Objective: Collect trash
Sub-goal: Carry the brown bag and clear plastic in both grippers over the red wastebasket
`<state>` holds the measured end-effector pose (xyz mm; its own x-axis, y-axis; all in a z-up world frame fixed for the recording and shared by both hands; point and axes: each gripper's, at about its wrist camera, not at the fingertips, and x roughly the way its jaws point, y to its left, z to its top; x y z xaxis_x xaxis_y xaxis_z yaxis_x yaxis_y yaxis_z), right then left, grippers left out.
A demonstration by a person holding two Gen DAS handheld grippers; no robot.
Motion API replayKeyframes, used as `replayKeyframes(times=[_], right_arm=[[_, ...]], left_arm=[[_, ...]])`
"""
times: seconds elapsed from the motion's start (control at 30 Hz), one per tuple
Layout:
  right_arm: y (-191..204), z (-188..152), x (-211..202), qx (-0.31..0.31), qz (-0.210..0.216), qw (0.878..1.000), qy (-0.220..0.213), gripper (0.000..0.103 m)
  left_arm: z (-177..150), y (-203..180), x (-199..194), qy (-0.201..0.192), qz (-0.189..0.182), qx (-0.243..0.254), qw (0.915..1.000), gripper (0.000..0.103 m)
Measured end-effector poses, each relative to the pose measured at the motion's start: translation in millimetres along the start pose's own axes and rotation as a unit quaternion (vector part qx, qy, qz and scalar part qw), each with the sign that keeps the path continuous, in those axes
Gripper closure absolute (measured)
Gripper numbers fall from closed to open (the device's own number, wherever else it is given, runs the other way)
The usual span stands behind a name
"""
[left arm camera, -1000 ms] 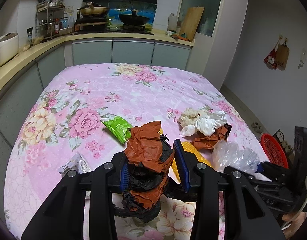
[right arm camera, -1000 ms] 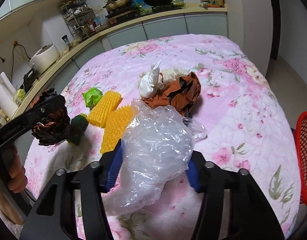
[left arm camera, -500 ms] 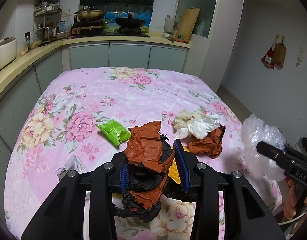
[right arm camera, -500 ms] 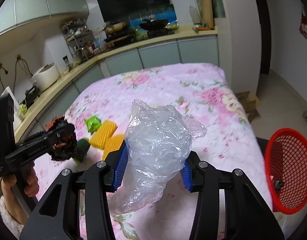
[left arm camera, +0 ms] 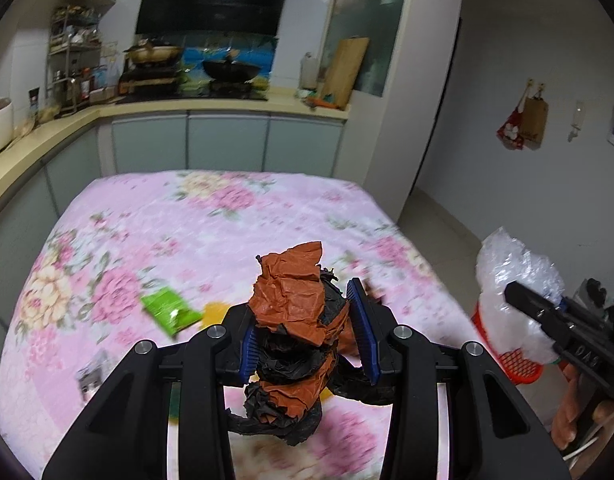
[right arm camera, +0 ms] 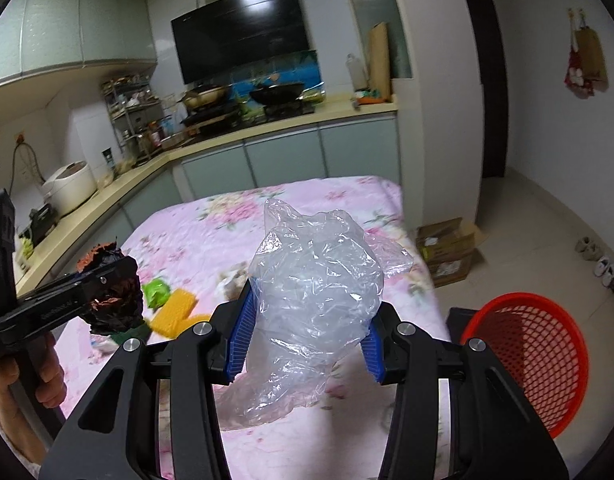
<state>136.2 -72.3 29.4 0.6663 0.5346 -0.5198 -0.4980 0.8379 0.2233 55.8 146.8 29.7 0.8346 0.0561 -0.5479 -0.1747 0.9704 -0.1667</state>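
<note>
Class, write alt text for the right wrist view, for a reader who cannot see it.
The right hand-held gripper clamps a crumpled clear plastic bag above a table covered with a pink floral cloth, with a red mesh basket on the floor to the right. At left, the left hand-held gripper holds crumpled orange-and-black paper in a kitchen.

Orange-and-black crumpled wrapper [left arm camera: 295, 312], clear plastic bag [right arm camera: 315, 292], red mesh basket [right arm camera: 547, 344], pink floral tablecloth [left arm camera: 211, 232]
</note>
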Motion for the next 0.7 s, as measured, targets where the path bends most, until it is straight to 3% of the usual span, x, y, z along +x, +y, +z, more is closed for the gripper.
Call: replayKeyframes(times=[0.43,0.7], right_arm=[[-51.1,21.5,-25.2,0.024,-0.062,0.997,-0.042,0.058],[-88.2,40.5,-25.6,0.046,-0.106,0.992,-0.048,0.058]], left_arm=[[27.0,-83.2,22.5,-0.024,-0.048,0.051,0.9973,0.065],[38.0,-124.6,40.1,-0.018,-0.081,0.080,0.9933,0.065]])
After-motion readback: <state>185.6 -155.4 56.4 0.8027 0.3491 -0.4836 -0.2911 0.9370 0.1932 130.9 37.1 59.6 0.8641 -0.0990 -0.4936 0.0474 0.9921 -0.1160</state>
